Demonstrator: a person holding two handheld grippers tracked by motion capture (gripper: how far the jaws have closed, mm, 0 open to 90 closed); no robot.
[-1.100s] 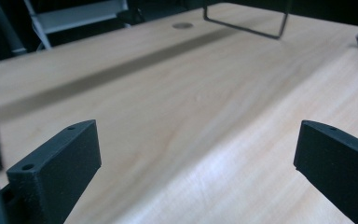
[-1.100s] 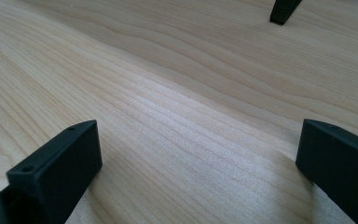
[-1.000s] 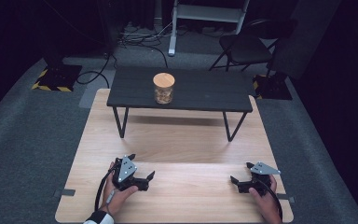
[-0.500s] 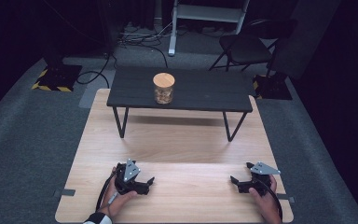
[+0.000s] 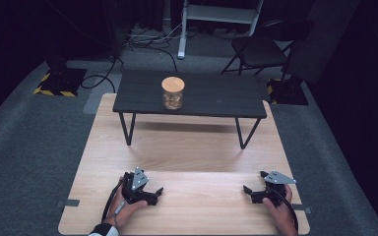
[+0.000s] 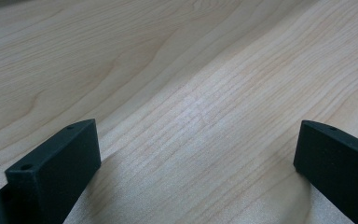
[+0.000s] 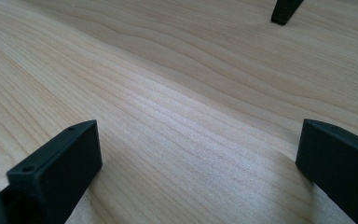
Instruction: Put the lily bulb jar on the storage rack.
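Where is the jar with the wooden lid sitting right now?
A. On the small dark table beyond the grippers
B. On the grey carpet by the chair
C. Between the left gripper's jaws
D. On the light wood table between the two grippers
A: in the high view the jar stands upright on the small dark table, well beyond the left gripper and right gripper, whose jaws are apart with nothing between them.
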